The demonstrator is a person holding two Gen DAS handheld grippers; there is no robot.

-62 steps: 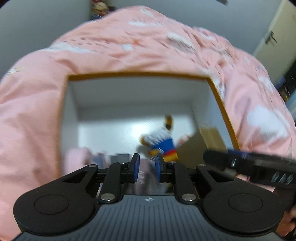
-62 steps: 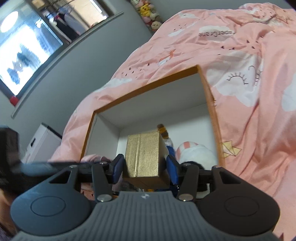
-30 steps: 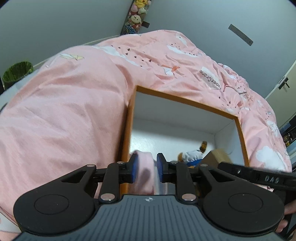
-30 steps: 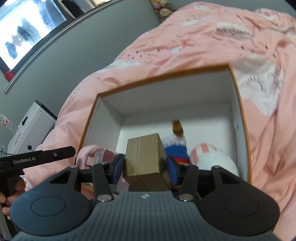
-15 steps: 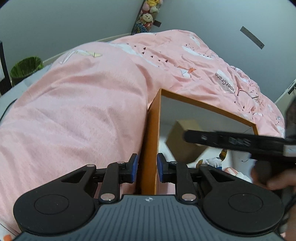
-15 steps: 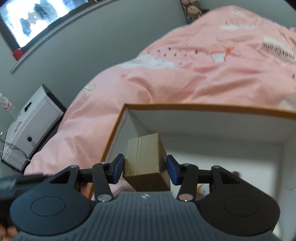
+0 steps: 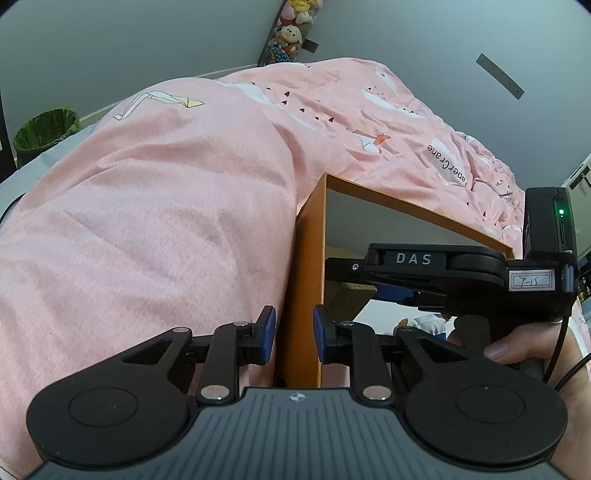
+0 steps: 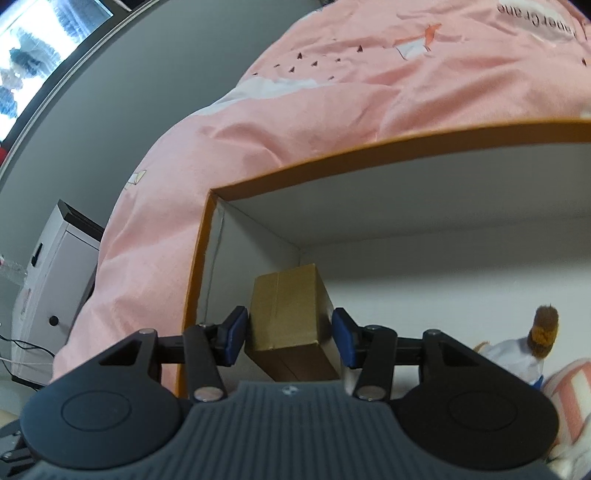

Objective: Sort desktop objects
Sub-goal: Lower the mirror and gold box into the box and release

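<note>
An orange-rimmed white box sits on a pink duvet. My left gripper straddles the box's left wall, with a gap on each side of the wall. My right gripper is inside the box near its left corner, holding a small brown cardboard box. Its jaws have parted slightly from the box's sides. The right gripper also shows in the left wrist view, reaching into the box. A plush doll and a pink-striped soft toy lie at the box's right.
The pink duvet surrounds the box. A white cabinet stands at the left past the bed. A green bin is at the far left. Plush toys hang on the grey wall.
My right gripper has carried the cardboard box down into the left corner of the orange box, and its jaws have opened slightly. My left gripper has moved left onto the box's left wall.
</note>
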